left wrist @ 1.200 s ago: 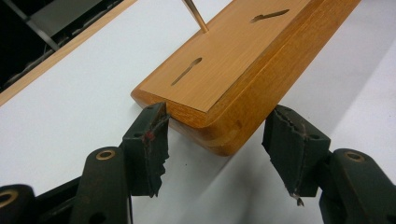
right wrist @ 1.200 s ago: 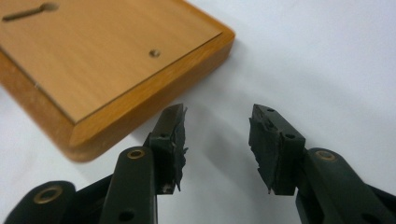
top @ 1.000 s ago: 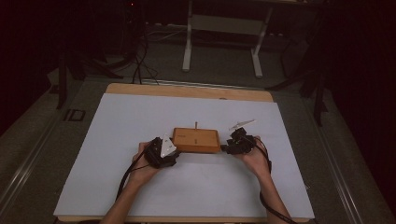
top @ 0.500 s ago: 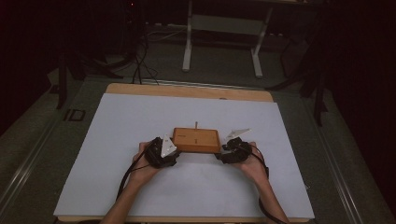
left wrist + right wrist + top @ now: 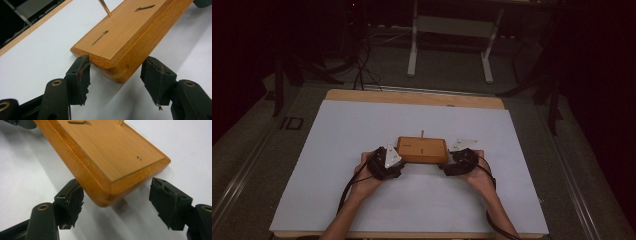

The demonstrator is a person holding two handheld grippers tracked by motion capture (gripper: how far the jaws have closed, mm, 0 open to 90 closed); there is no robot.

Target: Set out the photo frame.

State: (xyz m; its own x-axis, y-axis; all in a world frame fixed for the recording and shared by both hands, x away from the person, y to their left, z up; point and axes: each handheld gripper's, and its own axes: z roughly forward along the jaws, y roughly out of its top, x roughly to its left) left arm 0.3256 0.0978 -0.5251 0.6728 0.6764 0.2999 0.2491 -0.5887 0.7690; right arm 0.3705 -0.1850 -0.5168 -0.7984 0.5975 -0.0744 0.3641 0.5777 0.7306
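While the flat rectangular honey-coloured wooden block (image 5: 422,149) lies near the middle of the white worktop (image 5: 337,150), its long axis runs left to right, putting one short end at the left gripper (image 5: 398,161) and the other at the right gripper (image 5: 447,163), both equally near. Each gripper is open, jaws straddling a rounded corner of its end without clamping; one left pad (image 5: 83,72) appears to touch the edge. Block: top face with two keyhole slots (image 5: 100,37), a thin upright peg (image 5: 105,8), smooth rounded rim.
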